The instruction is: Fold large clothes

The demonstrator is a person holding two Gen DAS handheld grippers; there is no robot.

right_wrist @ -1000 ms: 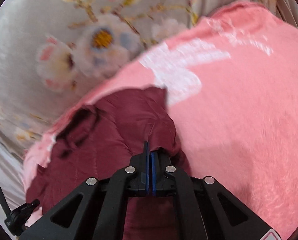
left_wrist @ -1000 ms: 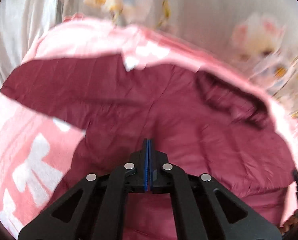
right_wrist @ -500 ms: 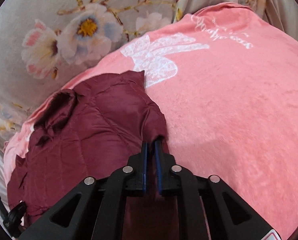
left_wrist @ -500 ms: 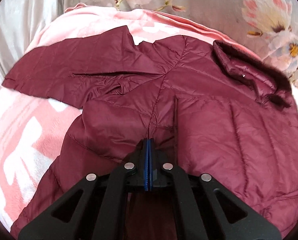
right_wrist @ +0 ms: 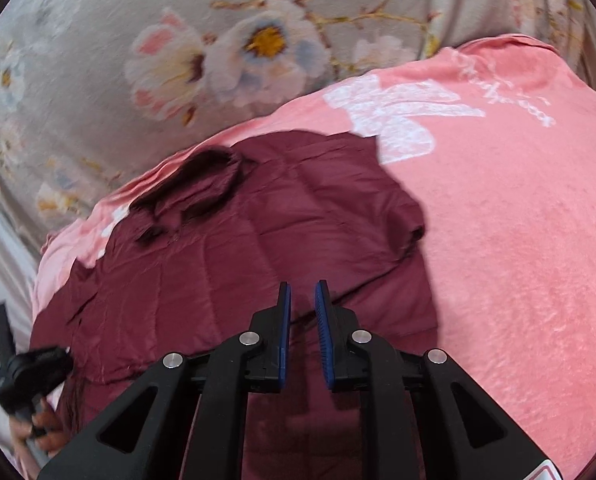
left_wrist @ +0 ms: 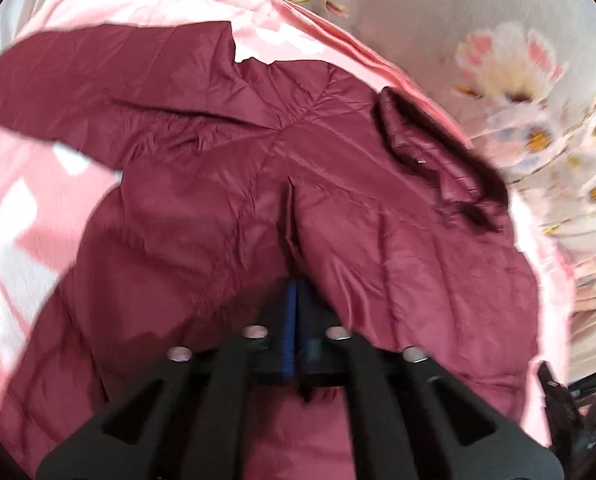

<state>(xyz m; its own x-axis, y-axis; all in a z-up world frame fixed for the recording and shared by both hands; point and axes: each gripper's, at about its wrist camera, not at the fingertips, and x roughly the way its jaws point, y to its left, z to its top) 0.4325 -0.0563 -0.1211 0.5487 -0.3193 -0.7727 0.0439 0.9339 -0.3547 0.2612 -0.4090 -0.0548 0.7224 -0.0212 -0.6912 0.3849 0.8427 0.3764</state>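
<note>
Right wrist view shows what has just changed: the right gripper [right_wrist: 301, 304] has been opening its jaws within the last moment, and the blue pads [right_wrist: 285, 320] now stand a narrow gap apart with nothing between them. A second ago they were clamped on a fold of the maroon jacket [right_wrist: 238, 264]; that fold now lies flat ahead of the fingertips, its folded-in sleeve edge ahead and to the right of them. The gripper has also drawn back from the cloth, since more of the jacket shows ahead of it than before.

Over on the other side, the left gripper [left_wrist: 296, 312] is pressed shut, and a pinched ridge of jacket fabric runs straight out from its tip, so it holds the jacket. The outstretched sleeve [left_wrist: 110, 76] lies far ahead and to the left of it, the dark collar [left_wrist: 437, 148] ahead and to the right.

The jacket rests spread on the pink blanket [right_wrist: 517, 240], with a floral sheet [right_wrist: 98, 80] beyond. By my reading one side's fold has been laid down and released; the left side, with its sleeve out, looks like the next part to bring over.
</note>
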